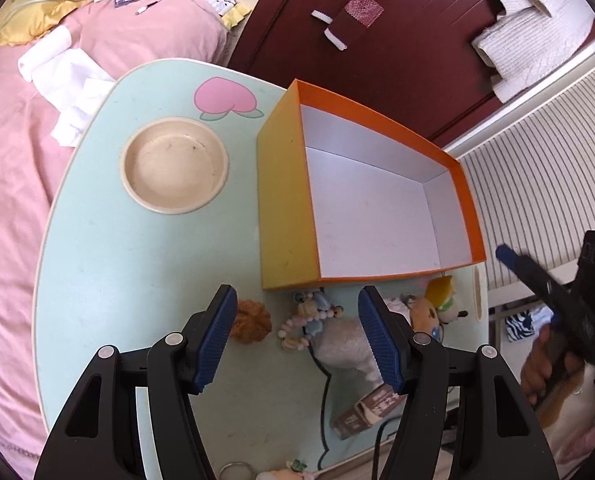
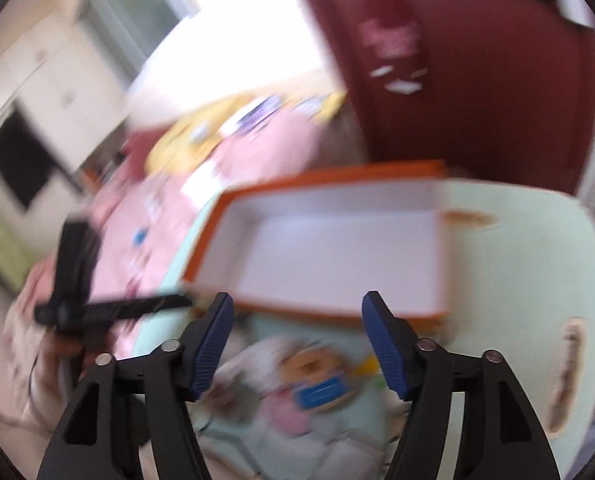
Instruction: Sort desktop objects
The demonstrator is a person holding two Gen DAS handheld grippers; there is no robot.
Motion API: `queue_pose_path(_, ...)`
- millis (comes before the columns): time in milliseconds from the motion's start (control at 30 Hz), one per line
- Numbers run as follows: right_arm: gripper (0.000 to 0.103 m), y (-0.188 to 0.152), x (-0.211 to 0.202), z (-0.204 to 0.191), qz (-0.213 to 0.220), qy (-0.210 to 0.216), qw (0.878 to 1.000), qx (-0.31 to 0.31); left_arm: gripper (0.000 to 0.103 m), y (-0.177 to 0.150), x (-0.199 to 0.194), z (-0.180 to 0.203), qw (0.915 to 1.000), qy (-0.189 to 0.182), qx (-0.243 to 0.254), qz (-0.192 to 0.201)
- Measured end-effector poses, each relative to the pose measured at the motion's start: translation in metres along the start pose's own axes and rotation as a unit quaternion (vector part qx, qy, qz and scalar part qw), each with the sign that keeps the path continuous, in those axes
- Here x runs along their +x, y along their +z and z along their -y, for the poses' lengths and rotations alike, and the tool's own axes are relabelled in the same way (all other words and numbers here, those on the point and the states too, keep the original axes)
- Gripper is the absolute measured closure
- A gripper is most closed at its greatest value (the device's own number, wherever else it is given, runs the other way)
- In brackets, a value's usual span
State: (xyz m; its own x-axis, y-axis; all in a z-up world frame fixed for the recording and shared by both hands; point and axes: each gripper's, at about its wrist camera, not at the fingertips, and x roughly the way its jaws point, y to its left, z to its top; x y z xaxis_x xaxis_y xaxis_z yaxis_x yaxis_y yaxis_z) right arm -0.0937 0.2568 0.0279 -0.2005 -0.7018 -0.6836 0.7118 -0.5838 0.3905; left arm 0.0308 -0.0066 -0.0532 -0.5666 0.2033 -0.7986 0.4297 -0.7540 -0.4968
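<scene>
The box [image 1: 373, 216] sits empty on the counter [image 1: 137, 264]. The toys [image 1: 317, 320] lie in front of it, right under the left gripper [image 1: 297, 336], which is wide open and holds nothing. The right gripper [image 2: 297, 344] is wide open and empty too, off to the side.

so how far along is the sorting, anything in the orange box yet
Barely started. Done: nothing; the orange box shows only its bare white floor. In hand: nothing; the left gripper and right gripper are both open with nothing between their fingers. Left: the brown fuzzy ball, bead string, yellow plush toy and small brown carton all lie on the green table in front of the box.
</scene>
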Motion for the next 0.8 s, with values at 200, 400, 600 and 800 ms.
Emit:
queue_pose_path(200,0.035,0.009,0.006,0.08,0.023,0.013,0.986,0.164,0.039,0.015,0.009,-0.002,0.9999,0.006,-0.004,-0.012)
queue_pose_path(400,0.035,0.022,0.037,0.079,-0.007,0.033,0.984,0.173,0.039,0.031,0.018,0.001,0.9995,0.015,0.008,-0.025)
queue_pose_path(600,0.035,0.041,0.07,0.071,-0.028,0.035,0.987,0.152,0.039,0.042,0.022,-0.002,0.9994,0.019,0.009,-0.028)
queue_pose_path(800,0.035,0.062,0.092,0.068,-0.043,0.045,0.989,0.133,0.039,0.053,0.02,-0.011,0.9996,0.021,-0.002,-0.018)
